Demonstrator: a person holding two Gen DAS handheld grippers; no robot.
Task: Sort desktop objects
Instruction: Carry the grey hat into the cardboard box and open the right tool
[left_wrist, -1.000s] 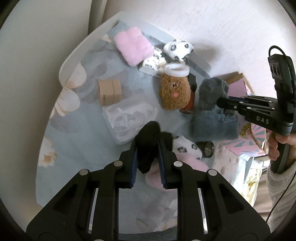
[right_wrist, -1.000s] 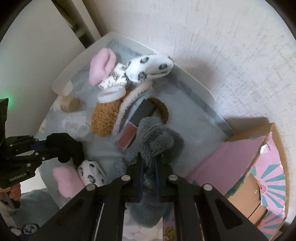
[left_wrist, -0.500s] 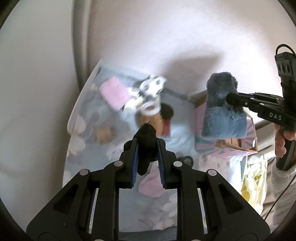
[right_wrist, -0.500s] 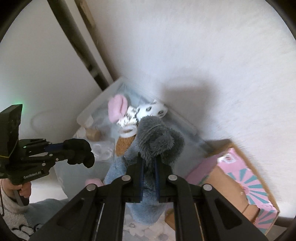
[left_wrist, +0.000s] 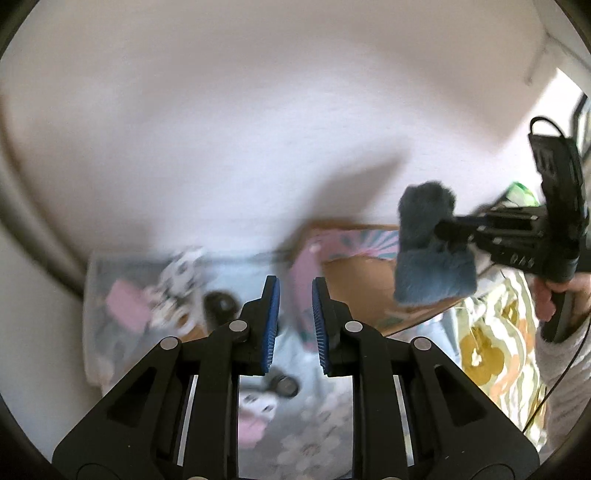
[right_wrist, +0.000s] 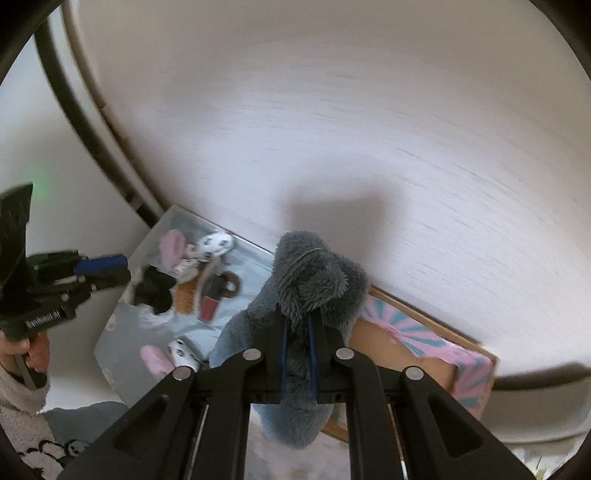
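Grey fluffy sock (right_wrist: 314, 266) is clamped by the right gripper (right_wrist: 297, 325), centre frame.
The left gripper (left_wrist: 294, 291) is drawn nearly closed, with nothing held.

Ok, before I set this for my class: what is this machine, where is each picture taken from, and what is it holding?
There is no machine: a person holds a black two-finger tool in each hand, each with a fisheye camera looking along its fingers. One picture looks out from the left tool, the other from the right tool. The right tool is shut on a grey-blue fluffy sock, held up near a cardboard box printed pink and teal. The left tool's fingers are nearly together with nothing between them. Below lies a pale shallow tray holding a pink fluffy sock, a white black-spotted sock and a brown plush toy. Blur hides smaller items.
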